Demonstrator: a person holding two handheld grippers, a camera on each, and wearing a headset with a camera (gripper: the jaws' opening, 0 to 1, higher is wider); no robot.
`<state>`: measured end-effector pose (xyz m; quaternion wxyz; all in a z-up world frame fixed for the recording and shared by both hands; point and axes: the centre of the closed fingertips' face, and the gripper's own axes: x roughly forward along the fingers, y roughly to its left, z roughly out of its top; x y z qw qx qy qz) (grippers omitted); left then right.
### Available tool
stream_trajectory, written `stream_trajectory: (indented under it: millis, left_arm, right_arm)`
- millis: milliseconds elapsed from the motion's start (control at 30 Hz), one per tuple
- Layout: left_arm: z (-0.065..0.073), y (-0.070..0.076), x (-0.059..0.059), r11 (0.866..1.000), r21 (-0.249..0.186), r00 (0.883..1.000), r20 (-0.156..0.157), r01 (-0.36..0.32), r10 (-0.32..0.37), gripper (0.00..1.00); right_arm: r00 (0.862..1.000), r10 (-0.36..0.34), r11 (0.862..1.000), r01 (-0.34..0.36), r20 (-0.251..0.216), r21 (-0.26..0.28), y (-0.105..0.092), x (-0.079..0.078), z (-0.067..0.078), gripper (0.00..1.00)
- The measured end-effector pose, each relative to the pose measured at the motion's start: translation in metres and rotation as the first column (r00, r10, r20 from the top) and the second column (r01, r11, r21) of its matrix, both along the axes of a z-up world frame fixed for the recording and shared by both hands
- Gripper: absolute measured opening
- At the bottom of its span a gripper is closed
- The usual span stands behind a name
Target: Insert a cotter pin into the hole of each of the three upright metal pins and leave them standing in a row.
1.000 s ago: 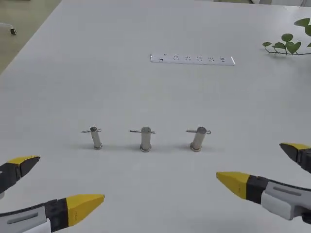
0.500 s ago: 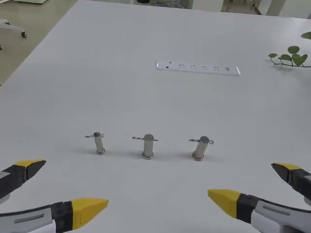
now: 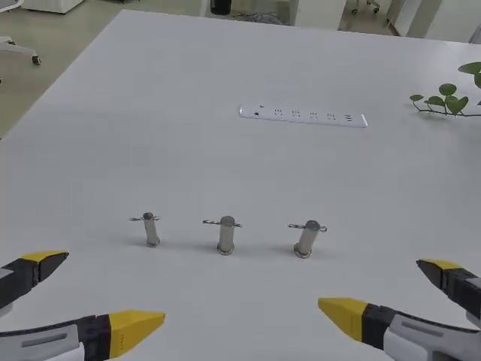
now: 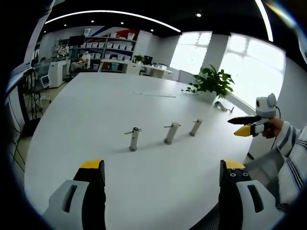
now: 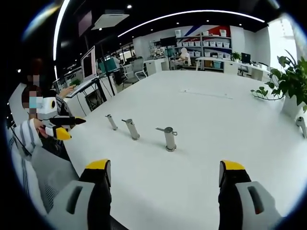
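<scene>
On the white tabletop (image 3: 188,113) three short grey metal cylinders stand in one straight row, apart from each other: the left metal pin (image 3: 152,233), the middle metal pin (image 3: 225,238) and the right metal pin (image 3: 304,243). Each has a slightly wider foot at the bottom and a flat round top. Just under the top, a thin wire piece goes crosswise through each one and sticks out on both sides: the left cotter pin (image 3: 140,219), the middle cotter pin (image 3: 211,222) and the right cotter pin (image 3: 319,227), whose small loop end shows on the right side. In the head view the right metal pin looks a little leaned, but I cannot tell if this is only the angle of the camera. The row is in the near half of the tabletop, between the two tools and a little farther from the person. The left tool (image 3: 92,292) is at the lower left, released, with its yellow-tipped jaws wide apart and nothing between them. The right tool (image 3: 383,286) is at the lower right, also released and holding nothing. Both are well apart from the row and touch no pin. Farther back lies a white power strip (image 3: 302,116), and a green plant (image 3: 445,99) reaches in at the right edge.
</scene>
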<state>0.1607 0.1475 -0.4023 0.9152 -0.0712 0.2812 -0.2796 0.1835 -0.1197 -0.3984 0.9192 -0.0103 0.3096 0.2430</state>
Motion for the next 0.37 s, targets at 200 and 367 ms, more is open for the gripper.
stream_trajectory:
  millis: [200, 367]
  left_arm:
    - [0.0019, 0.0008, 0.0010, 1.000, 0.007, 1.000, 0.001, 0.004, -0.004, 0.99]
    - [0.0029, 0.0005, 0.0015, 1.000, 0.010, 1.000, 0.004, 0.008, -0.009, 0.99]
  right_arm:
    - [1.000, 0.009, 1.000, -0.009, 0.002, -0.006, 0.0023, 0.0005, 0.0011, 0.92]
    - [1.000, 0.022, 1.000, -0.022, -0.002, -0.016, 0.0036, 0.0000, 0.0013, 0.90]
